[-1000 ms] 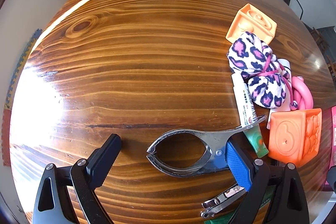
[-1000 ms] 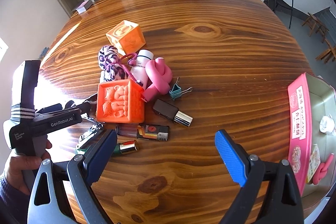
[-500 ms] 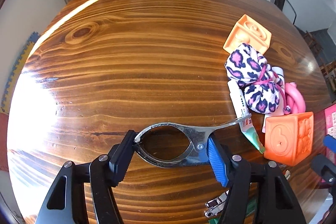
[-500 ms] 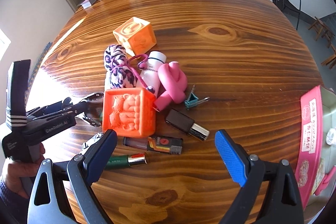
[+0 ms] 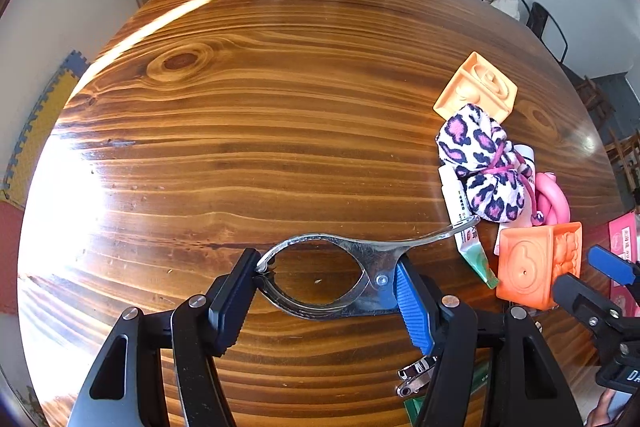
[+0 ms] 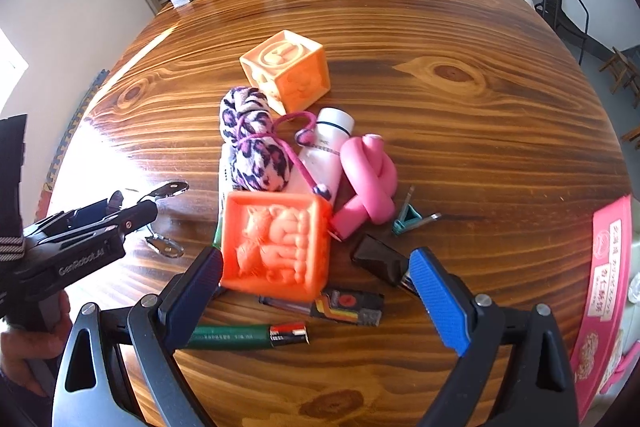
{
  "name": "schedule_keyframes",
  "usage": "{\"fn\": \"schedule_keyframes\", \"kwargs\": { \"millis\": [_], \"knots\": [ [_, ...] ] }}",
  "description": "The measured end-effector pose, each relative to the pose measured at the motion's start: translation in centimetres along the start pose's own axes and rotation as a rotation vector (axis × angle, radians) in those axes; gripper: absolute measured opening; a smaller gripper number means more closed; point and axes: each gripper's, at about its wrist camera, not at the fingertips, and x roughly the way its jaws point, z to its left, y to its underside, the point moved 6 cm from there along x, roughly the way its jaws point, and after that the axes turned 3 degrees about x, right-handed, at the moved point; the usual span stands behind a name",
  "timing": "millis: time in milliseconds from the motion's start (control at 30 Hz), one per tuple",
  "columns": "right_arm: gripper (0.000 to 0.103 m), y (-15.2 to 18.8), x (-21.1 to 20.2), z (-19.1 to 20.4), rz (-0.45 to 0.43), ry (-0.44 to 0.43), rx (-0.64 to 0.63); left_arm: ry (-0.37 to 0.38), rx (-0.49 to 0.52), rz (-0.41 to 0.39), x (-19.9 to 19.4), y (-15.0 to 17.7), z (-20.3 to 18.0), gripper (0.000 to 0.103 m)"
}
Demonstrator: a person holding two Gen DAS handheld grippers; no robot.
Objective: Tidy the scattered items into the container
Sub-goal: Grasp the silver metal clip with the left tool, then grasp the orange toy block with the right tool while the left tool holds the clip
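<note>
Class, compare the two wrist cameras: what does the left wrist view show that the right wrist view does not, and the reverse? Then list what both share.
Only the left wrist view shows the left gripper shut on the metal clamp at both ends, seen close up. Only the right wrist view shows the open right gripper, the teal binder clip, the green pen and the black lighter. Both share the wooden table, the leopard-print pouch, the knotted pink toy and two orange blocks.
</note>
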Motion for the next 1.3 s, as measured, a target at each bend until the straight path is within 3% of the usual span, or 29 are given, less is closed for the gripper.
{"fn": "schedule_keyframes", "kwargs": {
  "millis": [167, 233, 367, 500, 533, 1033, 1300],
  "knots": [
    [0.096, -0.5, 1.3, 1.4, 0.009, 0.009, -0.041, -0.007, 0.001, 0.007, -0.3, 0.8, 1.5, 0.067],
    [0.096, -0.5, 2.2, 1.8, 0.024, 0.023, -0.063, -0.014, 0.002, 0.012, -0.3, 0.1, -1.4, 0.067],
    [0.095, 0.0, 3.3, 2.3, 0.031, 0.061, -0.104, -0.028, 0.005, 0.019, -0.8, 0.8, -1.3, 0.067],
    [0.061, -0.1, 2.5, 2.4, 0.002, 0.064, -0.12, -0.042, -0.005, -0.009, -2.4, 1.0, -1.4, 0.067],
    [0.057, -0.1, 2.1, 2.5, -0.004, 0.049, -0.121, -0.045, -0.012, -0.017, -2.9, 1.1, -1.5, 0.067],
    [0.056, 2.5, -4.4, 0.2, -0.096, -0.051, -0.123, -0.096, -0.036, -0.072, -8.1, 4.0, -4.8, 0.067],
    [0.056, 3.8, -7.4, -3.6, -0.13, -0.064, -0.076, -0.083, -0.011, -0.082, -9.4, 5.1, -8.5, 0.067]
  ]
}}
